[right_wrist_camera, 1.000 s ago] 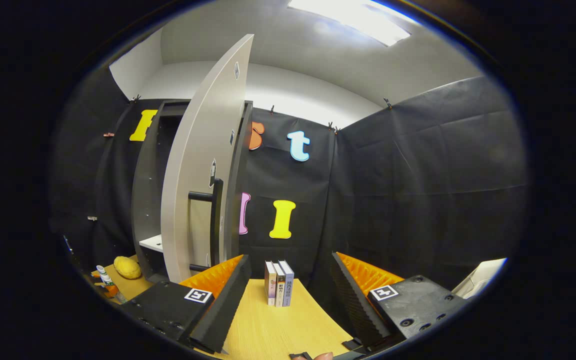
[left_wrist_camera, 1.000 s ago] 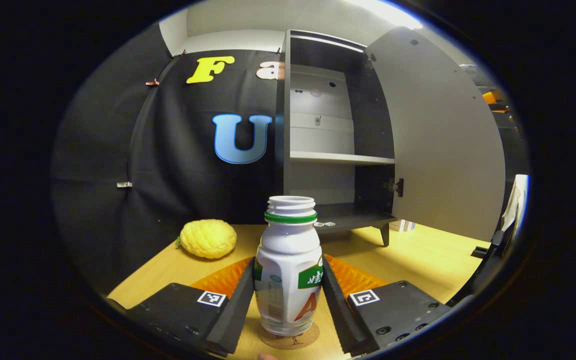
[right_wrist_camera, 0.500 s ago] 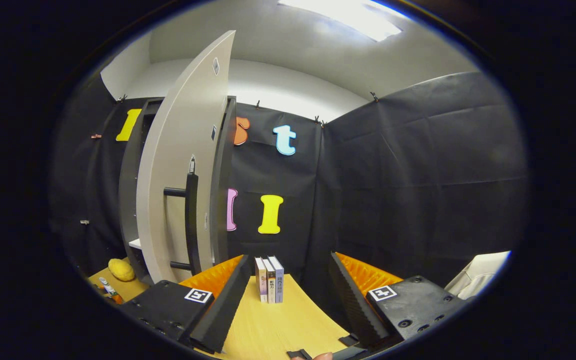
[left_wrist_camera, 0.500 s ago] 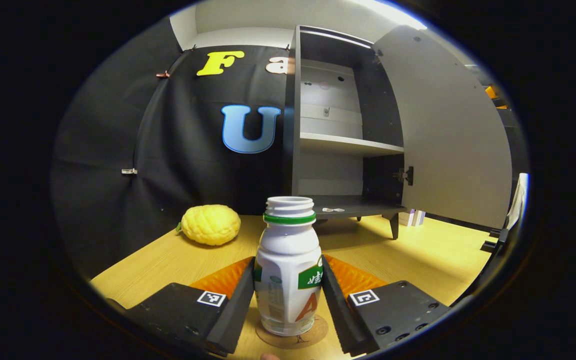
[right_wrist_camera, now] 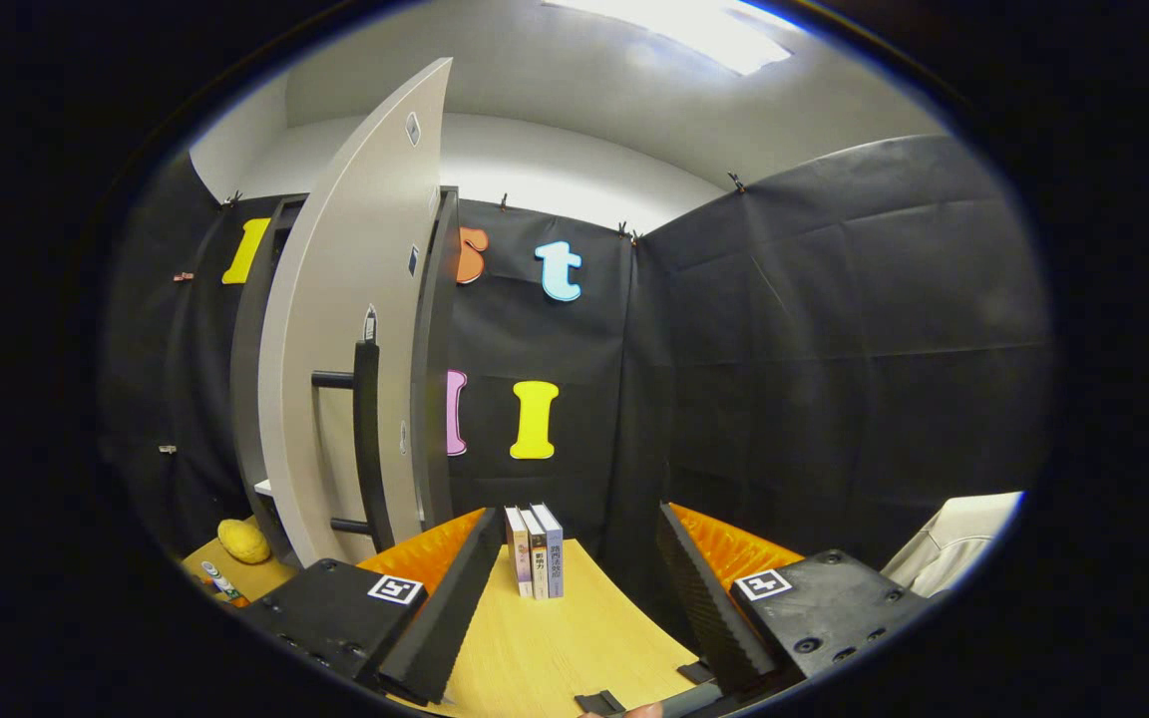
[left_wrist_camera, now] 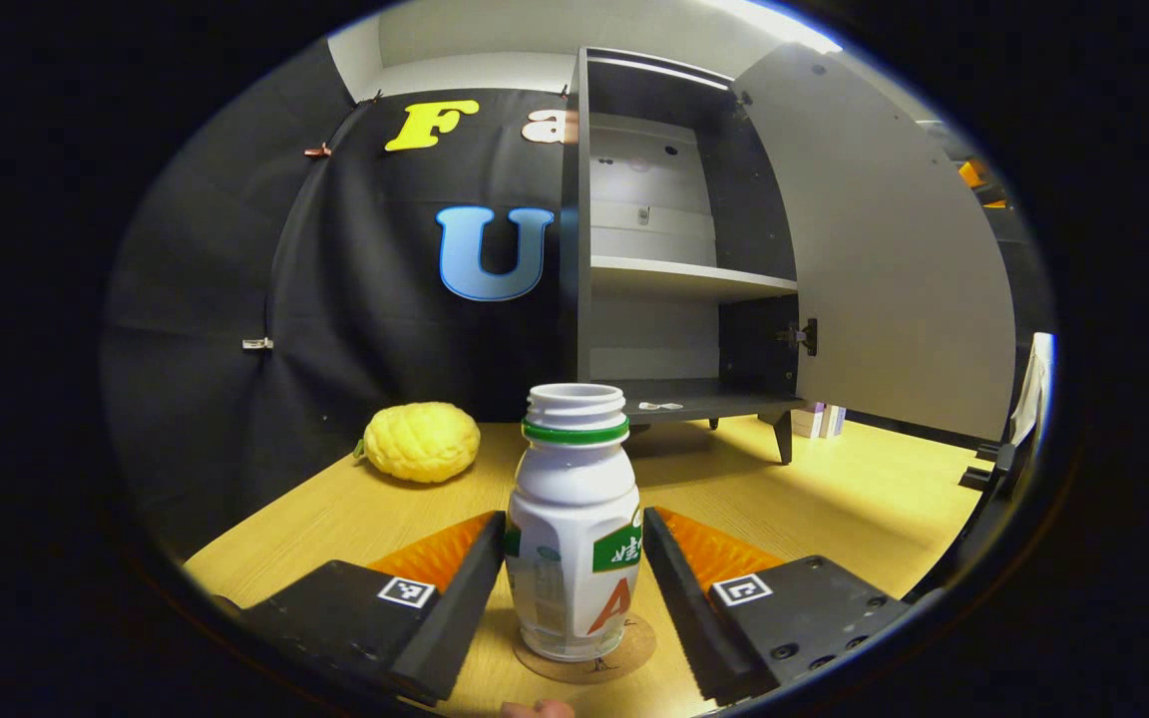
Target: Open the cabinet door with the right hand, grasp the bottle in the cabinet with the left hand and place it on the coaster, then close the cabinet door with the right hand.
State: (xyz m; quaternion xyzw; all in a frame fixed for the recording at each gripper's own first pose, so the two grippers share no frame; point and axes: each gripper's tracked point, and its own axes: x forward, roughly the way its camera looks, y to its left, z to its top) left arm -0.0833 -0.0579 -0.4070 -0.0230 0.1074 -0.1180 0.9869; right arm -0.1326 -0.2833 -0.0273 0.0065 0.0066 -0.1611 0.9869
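Left gripper view shows your left gripper (left_wrist_camera: 574, 588) set narrowly about the bottle (left_wrist_camera: 574, 529), one finger on each flank; the left finger looks in contact, but beside the right finger you can make out a thin gap, so a two-sided clamp cannot be confirmed. The bottle stands upright and uncapped on the round coaster (left_wrist_camera: 634, 643), which lies flat on the wooden table (left_wrist_camera: 834, 499). Beyond it to the left a yellow bumpy fruit (left_wrist_camera: 420, 442) rests on the table, well apart from the bottle. Behind the bottle stands the cabinet (left_wrist_camera: 674, 249), its door (left_wrist_camera: 894, 249) swung wide to the right; a small pale item lies on the bottom board, too small to identify. Right gripper view shows your right gripper (right_wrist_camera: 574, 598) with fingers spread wide, holding nothing and touching nothing, above the table. The door stands ahead to the left, edge-on to you, with its dark bar handle (right_wrist_camera: 367, 439) facing you and apart from the fingers. Three books (right_wrist_camera: 535, 550) stand upright on the table just beyond the fingertips, between them in your line of sight. At the far left edge you can see the fruit and the bottle small.
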